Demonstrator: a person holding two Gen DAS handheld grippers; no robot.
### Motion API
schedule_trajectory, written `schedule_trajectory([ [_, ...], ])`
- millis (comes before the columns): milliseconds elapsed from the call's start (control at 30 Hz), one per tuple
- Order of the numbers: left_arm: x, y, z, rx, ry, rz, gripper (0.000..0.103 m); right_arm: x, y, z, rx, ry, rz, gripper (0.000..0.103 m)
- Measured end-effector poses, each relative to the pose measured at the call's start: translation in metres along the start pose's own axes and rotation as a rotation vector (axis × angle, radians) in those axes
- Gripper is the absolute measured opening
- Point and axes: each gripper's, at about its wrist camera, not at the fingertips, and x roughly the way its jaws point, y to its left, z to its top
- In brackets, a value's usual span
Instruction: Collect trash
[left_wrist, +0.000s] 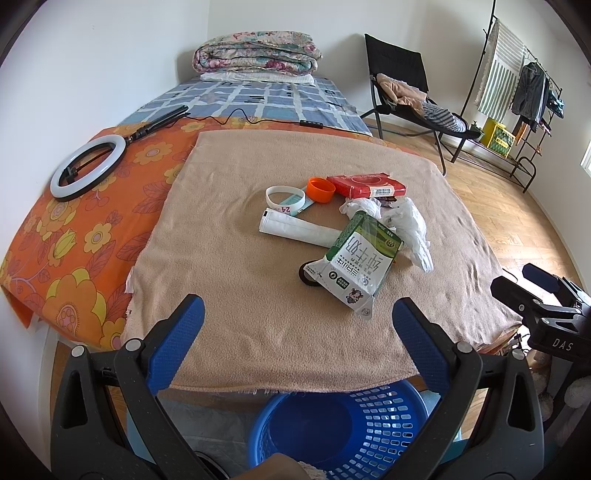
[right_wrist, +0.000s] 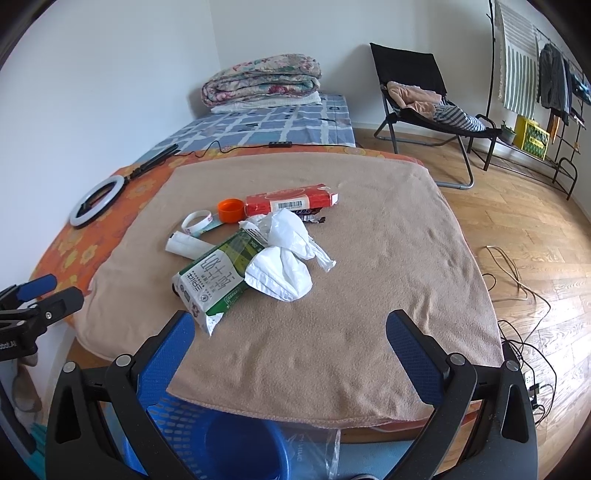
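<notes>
Apparently nothing is picked up yet: both the left gripper (left_wrist: 297, 321) and right gripper (right_wrist: 290, 339) hang spread wide and empty above the blanket's (left_wrist: 236, 295) near edge. Trash sits mid-blanket, milk bag (left_wrist: 356, 266) nearest; the blue basket (left_wrist: 384, 421) waits below. Next, reach forward for the bag.

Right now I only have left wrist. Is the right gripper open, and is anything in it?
Observer: The right gripper is open, with nothing between its fingers. It hangs over the near edge of the tan blanket.
Operator: There's a dark scrap by the red pack. What is it?
Observer: It's a dark candy wrapper, lying against the red pack and beside the white plastic bag.
Operator: What's on the floor on the right side?
Observer: Loose cables trail across the wood floor beside the bed.
</notes>
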Motion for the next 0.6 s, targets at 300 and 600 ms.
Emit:
schedule_trajectory([
  [300,0.0010,0.0006,0.0003,0.000,0.002,-0.001,0.103,0.0006,-0.0008,-0.0007,-0.009,-0.009,0.002,0.102],
  [600,0.0042,-0.0012,-0.0013,-0.002,0.012,-0.012,0.103,0.0021,-0.0013,-0.0032,-0.022,-0.029,0.020,0.102],
])
